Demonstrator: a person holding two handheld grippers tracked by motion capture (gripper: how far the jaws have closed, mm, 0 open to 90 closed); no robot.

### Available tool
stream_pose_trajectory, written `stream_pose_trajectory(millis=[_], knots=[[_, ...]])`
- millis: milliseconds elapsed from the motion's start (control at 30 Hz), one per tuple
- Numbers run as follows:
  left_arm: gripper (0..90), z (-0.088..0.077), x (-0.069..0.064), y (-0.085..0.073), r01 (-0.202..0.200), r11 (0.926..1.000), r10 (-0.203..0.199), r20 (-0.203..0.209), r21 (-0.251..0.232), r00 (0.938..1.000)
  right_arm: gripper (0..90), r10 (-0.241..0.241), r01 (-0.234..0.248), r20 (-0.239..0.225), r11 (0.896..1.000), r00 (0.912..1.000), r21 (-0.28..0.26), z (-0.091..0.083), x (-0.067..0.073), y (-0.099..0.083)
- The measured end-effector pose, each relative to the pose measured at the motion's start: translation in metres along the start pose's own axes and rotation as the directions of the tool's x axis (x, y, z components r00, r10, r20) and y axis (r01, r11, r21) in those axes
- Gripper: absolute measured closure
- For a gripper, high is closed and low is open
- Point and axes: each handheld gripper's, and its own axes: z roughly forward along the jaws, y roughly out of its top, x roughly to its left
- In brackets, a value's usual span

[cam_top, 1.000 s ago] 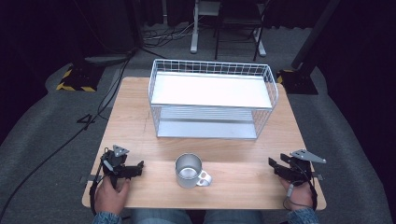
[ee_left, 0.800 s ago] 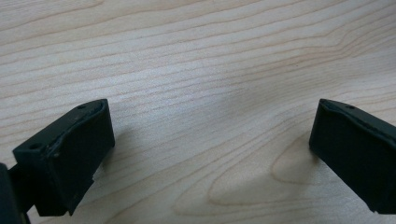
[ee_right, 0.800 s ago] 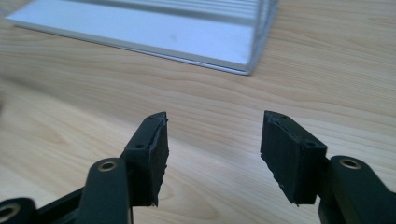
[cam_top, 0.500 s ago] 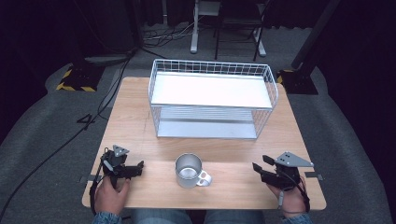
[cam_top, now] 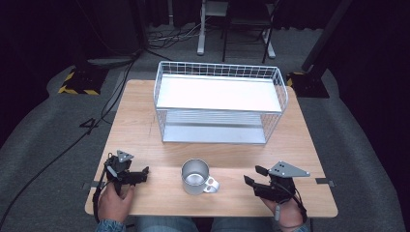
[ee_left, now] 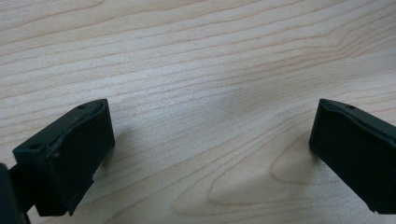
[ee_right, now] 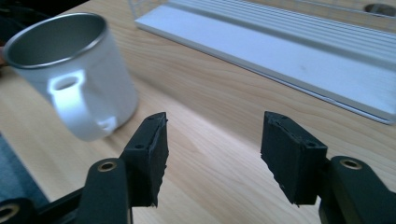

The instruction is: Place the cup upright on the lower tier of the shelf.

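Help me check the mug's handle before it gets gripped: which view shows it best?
The right gripper view: the mug sits close, and its handle faces the camera with the loop plainly visible. The high view shows the mug whole but small, handle pointing toward the right hand-held gripper. The left gripper view looks at bare tabletop.

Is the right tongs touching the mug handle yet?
Apart. The high view shows bare wood between the right tongs and the mug. In the right gripper view the handle sits ahead and aside of the open jaws, nothing between them.
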Motion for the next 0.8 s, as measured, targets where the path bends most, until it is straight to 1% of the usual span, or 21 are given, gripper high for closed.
stream_pose_trajectory(millis=[33,67,100,133,200,233,367,400,467,500,533,567,667,700,767,800], knots=[[0.4,0.000,0.000,0.000,0.000,1.0000,0.000,0.000,0.000,1.0000,41.3,-0.011,0.012,-0.026,1.000,0.9996,0.010,0.004,0.009,0.002],[0.4,0.000,0.000,0.000,0.000,1.0000,0.000,0.000,0.001,1.0000,41.3,-0.011,0.012,-0.026,1.000,0.9996,0.010,0.004,0.009,0.002],[0.4,0.000,0.000,0.000,0.000,1.0000,0.000,0.000,0.000,1.0000,41.7,-0.032,0.033,-0.043,0.999,0.9986,0.024,0.008,0.017,0.003],[0.4,0.000,0.000,0.000,0.000,1.0000,0.000,0.000,0.000,1.0000,41.7,-0.032,0.033,-0.043,0.999,0.9986,0.024,0.008,0.017,0.003],[0.4,0.000,0.000,0.000,0.000,1.0000,0.000,0.000,0.000,1.0000,43.1,-0.050,0.052,-0.064,0.998,0.9967,0.028,0.013,0.025,0.005],[0.4,0.000,0.000,0.000,0.000,1.0000,0.000,0.000,0.001,1.0000,43.3,-0.051,0.054,-0.093,0.998,0.9944,0.031,0.018,0.031,0.007],[0.4,0.000,0.000,0.000,0.000,1.0000,0.000,0.000,0.000,1.0000,43.6,-0.059,0.065,-0.141,0.997,0.9882,0.039,0.027,0.043,0.010],[0.4,0.000,0.000,0.000,0.000,1.0000,0.000,0.000,0.000,1.0000,43.6,-0.059,0.065,-0.141,0.997,0.9882,0.039,0.027,0.043,0.010],[0.4,0.000,0.000,0.000,0.000,1.0000,0.000,0.000,0.000,1.0000,43.8,-0.061,0.069,-0.165,0.997,0.9845,0.044,0.033,0.048,0.011],[0.4,0.000,0.000,0.000,0.000,1.0000,0.000,0.000,0.000,1.0000,44.1,-0.058,0.068,-0.187,0.996,0.9807,0.049,0.037,0.050,0.011],[0.4,0.000,0.000,0.000,0.000,1.0000,0.000,0.000,0.000,1.0000,44.1,-0.058,0.068,-0.187,0.996,0.9807,0.049,0.037,0.050,0.011],[0.4,0.000,0.000,0.000,0.000,1.0000,0.000,0.000,0.000,1.0000,44.6,-0.063,0.075,-0.205,0.996,0.9768,0.055,0.040,0.053,0.011],[0.4,0.000,0.000,0.000,0.000,1.0000,0.000,0.000,0.000,1.0000,45.3,-0.073,0.088,-0.210,0.994,0.9749,0.062,0.043,0.056,0.012],[0.4,0.000,0.000,0.000,0.001,1.0000,-0.001,0.000,0.000,1.0000,46.6,-0.073,0.090,-0.225,0.994,0.9716,0.066,0.047,0.058,0.012],[0.4,0.000,0.000,0.000,0.000,1.0000,0.000,0.001,0.000,1.0000,47.4,-0.072,0.090,-0.232,0.993,0.9700,0.071,0.049,0.059,0.013],[0.4,0.000,0.000,0.000,-0.001,1.0000,0.001,0.001,0.000,1.0000,48.5,-0.069,0.090,-0.245,0.993,0.9670,0.075,0.051,0.059,0.013]])
